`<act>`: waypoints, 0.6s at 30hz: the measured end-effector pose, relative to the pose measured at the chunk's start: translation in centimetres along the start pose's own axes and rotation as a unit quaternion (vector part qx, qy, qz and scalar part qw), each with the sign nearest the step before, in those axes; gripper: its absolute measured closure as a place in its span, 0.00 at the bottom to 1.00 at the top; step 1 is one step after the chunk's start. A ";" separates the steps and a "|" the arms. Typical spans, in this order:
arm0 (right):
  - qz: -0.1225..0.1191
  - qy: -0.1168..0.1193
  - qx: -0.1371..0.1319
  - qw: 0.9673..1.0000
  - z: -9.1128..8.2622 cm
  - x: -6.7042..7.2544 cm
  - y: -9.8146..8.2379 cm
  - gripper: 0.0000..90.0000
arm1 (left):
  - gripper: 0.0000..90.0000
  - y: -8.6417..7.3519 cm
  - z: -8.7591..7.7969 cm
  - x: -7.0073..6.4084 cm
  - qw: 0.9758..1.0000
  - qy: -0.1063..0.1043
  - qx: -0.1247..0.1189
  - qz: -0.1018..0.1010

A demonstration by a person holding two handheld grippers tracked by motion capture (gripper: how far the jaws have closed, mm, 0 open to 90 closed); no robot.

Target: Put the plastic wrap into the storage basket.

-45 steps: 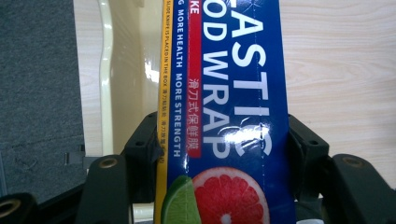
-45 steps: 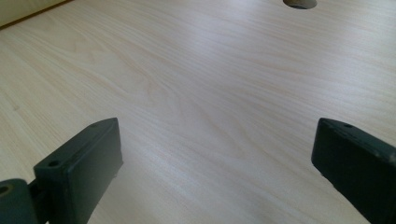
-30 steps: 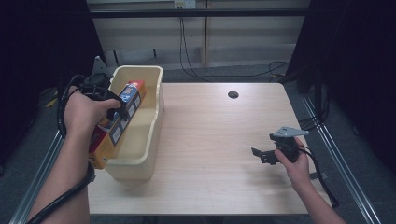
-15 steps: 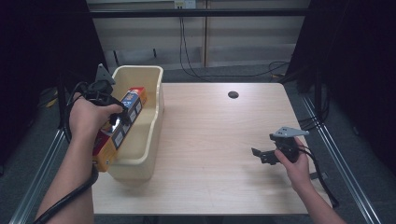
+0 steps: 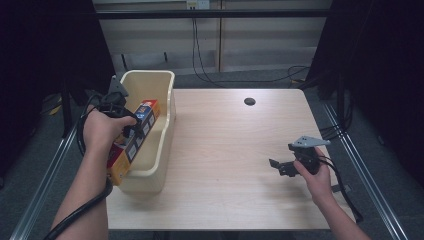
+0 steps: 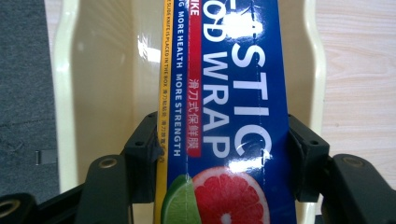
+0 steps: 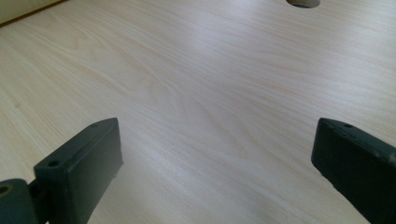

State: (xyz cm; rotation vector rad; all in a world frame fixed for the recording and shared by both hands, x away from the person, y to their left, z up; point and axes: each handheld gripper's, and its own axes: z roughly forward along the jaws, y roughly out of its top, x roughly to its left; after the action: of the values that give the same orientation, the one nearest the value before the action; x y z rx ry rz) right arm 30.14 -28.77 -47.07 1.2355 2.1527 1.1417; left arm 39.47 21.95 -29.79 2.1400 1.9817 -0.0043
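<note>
Now lower than a second ago, the left gripper [image 5: 131,131], clamped on the plastic wrap box [image 5: 134,141], tilts it into the bin [image 5: 165,125]; right gripper [image 5: 278,166] rests apart on the desk [image 5: 230,150].

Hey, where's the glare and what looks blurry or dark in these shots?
Left gripper view: white glare streaks on the plastic wrap box and a bright patch on the tub wall. Right gripper view: soft sheen across the table, near jaws slightly blurred. High view: lit tabletop, surroundings fall into deep shadow.
</note>
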 end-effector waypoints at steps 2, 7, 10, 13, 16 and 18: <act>-0.002 -0.001 -0.001 1.000 0.0 0.0 0.0 0.02 | 0.45 0.0 0.4 -0.1 1.000 0.004 0.002 0.002; -0.002 0.001 0.001 1.000 0.0 0.0 0.0 0.02 | 0.45 0.2 1.2 -0.1 1.000 0.000 0.008 -0.001; -0.004 0.000 0.000 1.000 0.0 -0.1 0.0 0.02 | 0.45 0.3 1.6 -0.1 1.000 -0.003 0.011 -0.004; -0.003 0.000 -0.001 1.000 0.0 -0.1 0.0 0.02 | 0.45 0.4 2.0 -0.2 1.000 0.000 0.014 -0.001; -0.004 0.000 0.000 1.000 0.0 -0.1 0.0 0.02 | 0.45 0.5 2.3 -0.2 1.000 -0.001 0.017 -0.006; -0.004 0.000 -0.001 1.000 0.0 -0.1 0.0 0.02 | 0.45 0.5 2.4 -0.2 1.000 0.000 0.016 -0.006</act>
State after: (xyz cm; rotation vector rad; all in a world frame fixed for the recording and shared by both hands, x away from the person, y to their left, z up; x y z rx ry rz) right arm 30.16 -28.83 -47.08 1.2255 2.1543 1.1398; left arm 40.32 21.37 -32.07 2.1465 2.0079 -0.0380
